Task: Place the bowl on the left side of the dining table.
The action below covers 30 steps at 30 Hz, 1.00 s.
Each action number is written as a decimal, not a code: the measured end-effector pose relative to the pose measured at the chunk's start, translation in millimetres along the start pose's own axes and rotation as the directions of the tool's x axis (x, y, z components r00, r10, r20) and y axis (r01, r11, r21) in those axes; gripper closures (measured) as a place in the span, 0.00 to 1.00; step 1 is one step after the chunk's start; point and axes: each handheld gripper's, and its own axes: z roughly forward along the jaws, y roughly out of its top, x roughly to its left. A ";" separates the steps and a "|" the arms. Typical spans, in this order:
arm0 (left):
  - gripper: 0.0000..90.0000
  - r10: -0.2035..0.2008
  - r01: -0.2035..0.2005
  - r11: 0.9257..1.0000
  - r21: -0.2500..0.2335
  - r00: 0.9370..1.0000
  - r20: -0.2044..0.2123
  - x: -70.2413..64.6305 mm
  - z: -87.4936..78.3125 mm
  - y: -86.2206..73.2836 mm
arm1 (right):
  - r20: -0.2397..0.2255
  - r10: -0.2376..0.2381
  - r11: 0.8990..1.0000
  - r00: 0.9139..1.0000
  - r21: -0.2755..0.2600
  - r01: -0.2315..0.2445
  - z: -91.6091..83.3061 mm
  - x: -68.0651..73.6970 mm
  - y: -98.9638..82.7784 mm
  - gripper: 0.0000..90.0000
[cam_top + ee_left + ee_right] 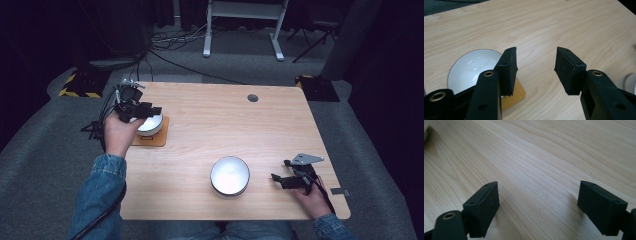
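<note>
A bowl [150, 123] sits on a mat [156, 138] at centre left; another bowl [230, 175] lies on the counter [225, 120] at lower centre.

The left gripper [150, 111] is held up in the left hand [119, 131], forearm in a denim sleeve reaching forward, jaws parted with nothing between them. The right gripper [280, 172] sits low in the right hand [311, 196], jaws wide apart and empty

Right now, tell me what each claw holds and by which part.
Nothing is held. The left claw stands open above the small bowl on its coaster; the right claw is open over bare table.
</note>
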 end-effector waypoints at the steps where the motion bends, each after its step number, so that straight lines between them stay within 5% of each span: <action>1: 0.58 0.000 0.000 1.000 0.000 1.000 0.000 0.0 0.0 0.0 | 0.000 0.000 1.000 1.000 0.000 0.000 0.0 0.0 0.0 0.20; 7: 0.57 0.080 -0.079 0.997 -0.006 0.995 0.059 -25.5 -9.7 -9.6 | 0.001 0.001 1.000 1.000 0.000 -0.001 0.0 0.1 0.0 0.20; 10: 0.57 0.141 -0.142 0.990 0.014 0.989 0.054 -39.0 -13.5 -14.1 | 0.001 0.001 1.000 1.000 0.000 -0.001 0.0 0.1 0.0 0.20; 11: 0.57 0.133 -0.134 0.991 0.008 0.990 0.051 -41.9 -13.6 -15.4 | 0.000 0.001 1.000 1.000 0.000 -0.001 0.0 0.1 0.0 0.20; 12: 0.57 0.164 -0.166 0.986 0.017 0.984 0.075 -47.3 -16.0 -18.0 | 0.001 0.000 1.000 1.000 0.000 0.000 0.0 0.1 0.0 0.20; 18: 0.57 0.179 -0.182 0.983 0.012 0.974 0.136 -59.5 -20.2 -30.6 | 0.001 0.001 1.000 1.000 0.000 -0.001 0.0 0.1 0.0 0.20; 30: 0.57 0.228 -0.227 0.973 -0.027 0.956 0.183 -75.7 -33.1 -50.5 | 0.000 0.001 1.000 1.000 0.000 -0.001 0.0 0.1 0.0 0.20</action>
